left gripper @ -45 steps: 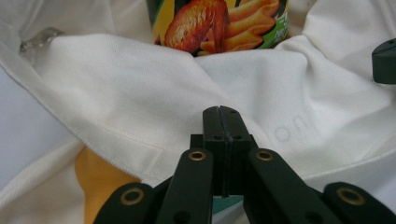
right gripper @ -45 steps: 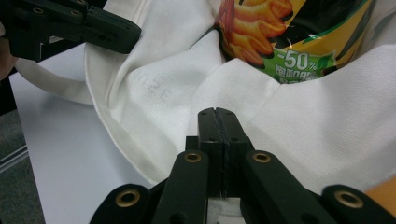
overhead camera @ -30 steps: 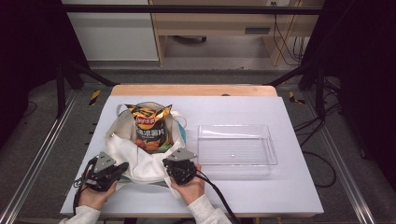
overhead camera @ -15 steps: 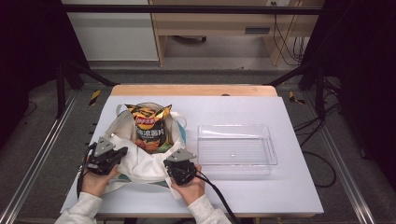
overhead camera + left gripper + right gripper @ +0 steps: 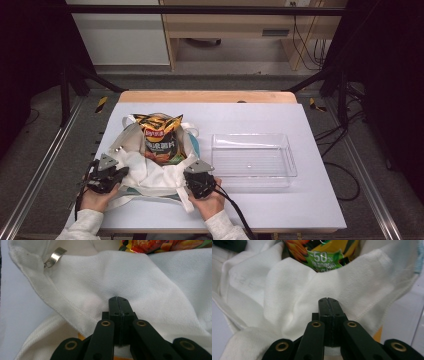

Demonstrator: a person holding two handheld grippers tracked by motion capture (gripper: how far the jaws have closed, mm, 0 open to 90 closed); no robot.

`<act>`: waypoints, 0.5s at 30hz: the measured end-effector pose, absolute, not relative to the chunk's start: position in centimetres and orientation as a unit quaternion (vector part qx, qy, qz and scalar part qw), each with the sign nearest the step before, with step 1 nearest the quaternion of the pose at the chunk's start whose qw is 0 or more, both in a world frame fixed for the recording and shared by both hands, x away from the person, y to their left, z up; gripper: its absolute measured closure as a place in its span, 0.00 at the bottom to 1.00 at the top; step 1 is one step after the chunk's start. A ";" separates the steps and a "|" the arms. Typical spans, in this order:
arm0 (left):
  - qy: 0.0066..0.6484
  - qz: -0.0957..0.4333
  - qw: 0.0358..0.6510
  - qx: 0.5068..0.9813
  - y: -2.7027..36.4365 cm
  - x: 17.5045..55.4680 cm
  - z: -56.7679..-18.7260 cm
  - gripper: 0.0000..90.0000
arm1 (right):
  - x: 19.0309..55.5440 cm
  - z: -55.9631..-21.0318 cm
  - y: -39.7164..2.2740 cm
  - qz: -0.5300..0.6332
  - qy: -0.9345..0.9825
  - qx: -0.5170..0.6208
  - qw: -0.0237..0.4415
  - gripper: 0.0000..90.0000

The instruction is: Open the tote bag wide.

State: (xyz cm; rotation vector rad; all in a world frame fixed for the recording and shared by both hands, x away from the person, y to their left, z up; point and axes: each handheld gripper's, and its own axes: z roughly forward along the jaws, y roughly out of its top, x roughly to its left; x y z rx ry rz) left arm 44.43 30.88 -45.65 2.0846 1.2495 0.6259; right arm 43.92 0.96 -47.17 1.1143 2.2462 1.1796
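- Left gripper (image 5: 117,298): jaws pressed together, pinching a fold of the white cloth bag (image 5: 140,282).
- Right gripper (image 5: 327,300): jaws likewise closed on the bag's cloth.
- Chip packet (image 5: 160,137) stands inside the bag, just beyond both tips.
- Clear tray (image 5: 287,155) lies beside the bag, on its right.

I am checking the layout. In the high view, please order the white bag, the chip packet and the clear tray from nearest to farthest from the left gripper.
From the left gripper:
1. white bag, at its jaws.
2. chip packet, up and right, inside the bag.
3. clear tray, far right.
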 end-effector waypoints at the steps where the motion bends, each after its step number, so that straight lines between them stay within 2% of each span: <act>1: 0.473 0.237 0.310 0.790 30.9 44.4 -45.7 1.00 | 43.9 -47.3 0.8 0.416 0.797 0.398 0.183 1.00; 15: 0.474 0.232 0.310 0.791 31.0 43.7 -46.1 1.00 | 43.7 -47.9 0.0 0.400 0.802 0.409 0.172 1.00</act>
